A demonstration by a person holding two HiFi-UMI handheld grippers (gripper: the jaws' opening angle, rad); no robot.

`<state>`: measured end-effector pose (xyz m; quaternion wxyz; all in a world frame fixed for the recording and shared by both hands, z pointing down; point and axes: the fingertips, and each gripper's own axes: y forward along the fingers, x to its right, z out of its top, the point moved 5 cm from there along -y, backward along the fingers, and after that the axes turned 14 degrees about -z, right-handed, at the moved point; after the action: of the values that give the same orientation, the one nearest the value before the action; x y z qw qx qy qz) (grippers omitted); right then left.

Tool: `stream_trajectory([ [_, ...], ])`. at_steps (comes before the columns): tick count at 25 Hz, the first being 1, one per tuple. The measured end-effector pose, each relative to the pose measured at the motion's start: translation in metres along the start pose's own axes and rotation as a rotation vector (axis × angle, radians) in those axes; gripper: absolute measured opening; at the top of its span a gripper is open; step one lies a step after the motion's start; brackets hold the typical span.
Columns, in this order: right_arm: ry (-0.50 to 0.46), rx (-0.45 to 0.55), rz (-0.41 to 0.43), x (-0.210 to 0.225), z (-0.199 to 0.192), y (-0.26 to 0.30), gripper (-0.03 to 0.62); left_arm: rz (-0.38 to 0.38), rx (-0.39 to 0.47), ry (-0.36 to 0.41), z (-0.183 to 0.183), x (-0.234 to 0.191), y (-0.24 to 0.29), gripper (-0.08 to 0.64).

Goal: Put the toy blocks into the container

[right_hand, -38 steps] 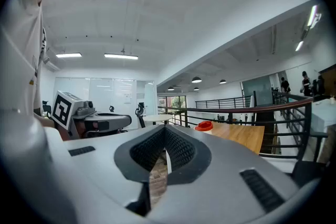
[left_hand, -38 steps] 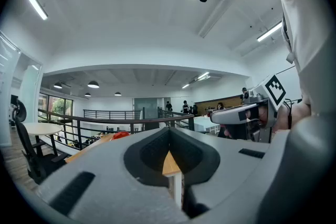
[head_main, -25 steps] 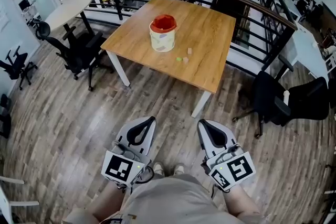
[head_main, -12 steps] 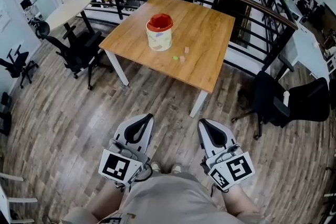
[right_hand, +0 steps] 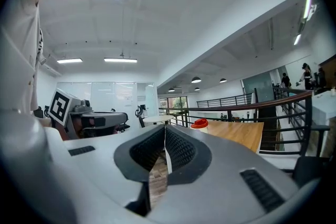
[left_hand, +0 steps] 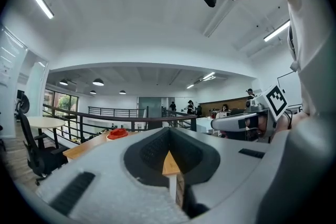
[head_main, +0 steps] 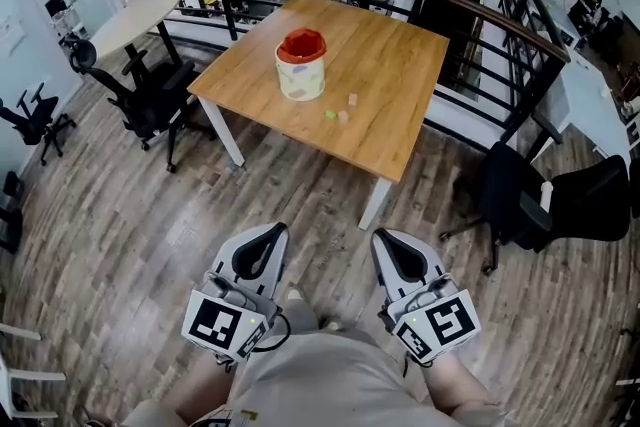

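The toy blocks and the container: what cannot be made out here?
- Head view: blocks too small for shape; inside of container too far to see.
- Left gripper view: blocks hidden behind the body of the left gripper.
- Right gripper view: blocks too small on the far table.

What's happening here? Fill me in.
A person stands on the wood floor, short of the table, holding the left gripper and right gripper level, both sets of jaws shut and empty. Three small toy blocks lie on the table beside the red-rimmed container. None has been picked up yet.
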<state>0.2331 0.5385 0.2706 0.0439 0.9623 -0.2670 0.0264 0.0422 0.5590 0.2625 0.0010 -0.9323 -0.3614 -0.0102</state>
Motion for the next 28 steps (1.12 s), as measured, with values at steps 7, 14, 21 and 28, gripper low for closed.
stream_trajectory([
  [7, -0.012, 0.009, 0.020, 0.010, -0.004, 0.023, 0.021, 0.001, -0.003, 0.007, -0.009, -0.013, 0.022, 0.012],
  [14, -0.009, 0.008, -0.002, 0.029, -0.011, 0.061, 0.021, -0.045, 0.016, 0.033, -0.014, -0.042, 0.062, 0.012],
  [21, -0.017, -0.025, -0.029, 0.047, -0.017, 0.127, 0.021, -0.070, 0.019, 0.004, -0.022, -0.108, 0.099, 0.012],
  [28, -0.038, -0.049, -0.053, 0.059, -0.010, 0.210, 0.021, -0.114, -0.015, -0.009, -0.022, -0.184, 0.145, 0.012],
])
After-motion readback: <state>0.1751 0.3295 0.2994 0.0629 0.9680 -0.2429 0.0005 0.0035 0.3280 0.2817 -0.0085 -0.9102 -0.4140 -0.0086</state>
